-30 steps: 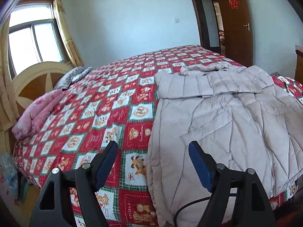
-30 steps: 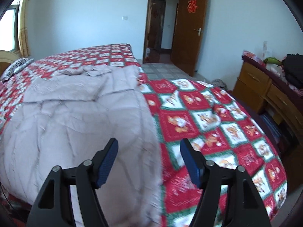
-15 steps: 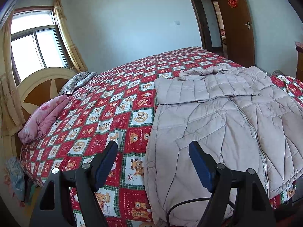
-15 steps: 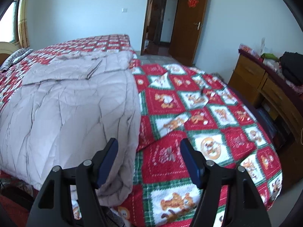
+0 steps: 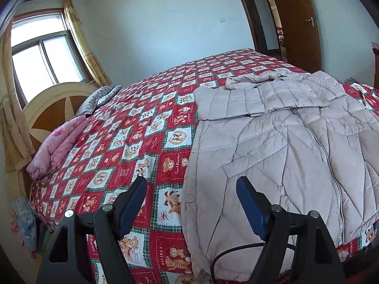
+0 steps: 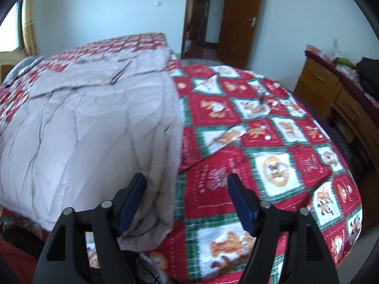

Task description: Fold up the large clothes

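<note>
A large pale beige quilted coat (image 5: pixel 272 146) lies zipped and flat on a bed with a red checked cartoon quilt (image 5: pixel 132 132). One sleeve is folded across its chest. My left gripper (image 5: pixel 191 201) hovers open over the coat's left hem edge, with nothing between its blue pads. In the right wrist view the same coat (image 6: pixel 90 123) fills the left half. Over its lower right corner hangs my right gripper (image 6: pixel 187 198), its jaws opening. The coat's edge lies under the gap and the pads do not touch it.
A pink folded blanket (image 5: pixel 54 146) and a striped pillow (image 5: pixel 94 99) lie by the round headboard (image 5: pixel 47 108) at the left. A wooden dresser (image 6: pixel 336 99) with clutter stands right of the bed. An open brown door (image 6: pixel 239 23) is at the back.
The right gripper has sunk toward the coat's lower right corner and its jaws have widened a little. The left wrist view has shifted slightly, and that gripper stays open.
</note>
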The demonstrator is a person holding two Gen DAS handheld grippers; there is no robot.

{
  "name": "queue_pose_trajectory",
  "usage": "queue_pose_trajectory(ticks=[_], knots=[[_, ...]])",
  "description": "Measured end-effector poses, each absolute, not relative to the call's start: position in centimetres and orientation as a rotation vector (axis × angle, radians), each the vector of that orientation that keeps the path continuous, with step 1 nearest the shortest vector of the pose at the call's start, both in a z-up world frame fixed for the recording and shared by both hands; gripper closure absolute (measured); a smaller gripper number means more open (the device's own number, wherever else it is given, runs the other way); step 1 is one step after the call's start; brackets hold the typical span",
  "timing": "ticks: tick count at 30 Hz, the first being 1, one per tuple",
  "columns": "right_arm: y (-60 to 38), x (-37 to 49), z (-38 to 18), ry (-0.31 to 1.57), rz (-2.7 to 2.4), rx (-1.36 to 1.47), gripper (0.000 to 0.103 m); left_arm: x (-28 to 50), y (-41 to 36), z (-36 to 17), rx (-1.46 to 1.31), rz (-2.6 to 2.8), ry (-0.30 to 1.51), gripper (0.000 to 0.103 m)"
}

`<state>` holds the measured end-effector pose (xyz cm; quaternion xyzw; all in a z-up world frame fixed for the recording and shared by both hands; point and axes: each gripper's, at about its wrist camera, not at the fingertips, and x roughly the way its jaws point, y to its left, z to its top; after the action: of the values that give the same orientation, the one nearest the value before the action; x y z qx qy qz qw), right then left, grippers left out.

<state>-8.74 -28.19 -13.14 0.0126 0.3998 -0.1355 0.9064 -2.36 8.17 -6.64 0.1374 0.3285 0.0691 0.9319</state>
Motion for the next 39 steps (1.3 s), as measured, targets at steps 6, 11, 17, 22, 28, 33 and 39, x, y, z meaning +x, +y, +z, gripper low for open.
queue_pose_trajectory(ticks=[6, 11, 17, 22, 28, 33, 39], knots=[[-28.0, -8.4, -14.1, 0.871, -0.222, 0.032, 0.020, -1.1, 11.1, -8.6, 0.173, 0.021, 0.737, 0.025], [-27.8, -8.7, -14.2, 0.893, -0.116, 0.072, 0.035, -0.8, 16.7, -9.4, 0.081, -0.036, 0.775, 0.025], [-29.3, -9.1, -13.9, 0.881, -0.092, 0.149, 0.033, -5.6, 24.1, -4.0, 0.112, -0.018, 0.579, 0.025], [-29.4, -8.8, -13.6, 0.858, -0.059, 0.178, 0.031, -10.1, 33.5, 4.1, -0.057, 0.085, 0.394, 0.018], [-30.0, -8.2, -14.3, 0.868, -0.047, 0.227, 0.026, -10.4, 37.3, 5.9, -0.247, -0.055, 0.425, 0.005], [-29.3, -8.0, -14.8, 0.894, 0.010, 0.246, 0.026, -3.8, 28.7, -2.8, -0.089, -0.152, 0.699, 0.005], [-27.2, -7.5, -15.0, 0.905, 0.081, 0.174, 0.025, -0.4, 19.7, -13.6, -0.019, -0.309, 0.976, 0.005]])
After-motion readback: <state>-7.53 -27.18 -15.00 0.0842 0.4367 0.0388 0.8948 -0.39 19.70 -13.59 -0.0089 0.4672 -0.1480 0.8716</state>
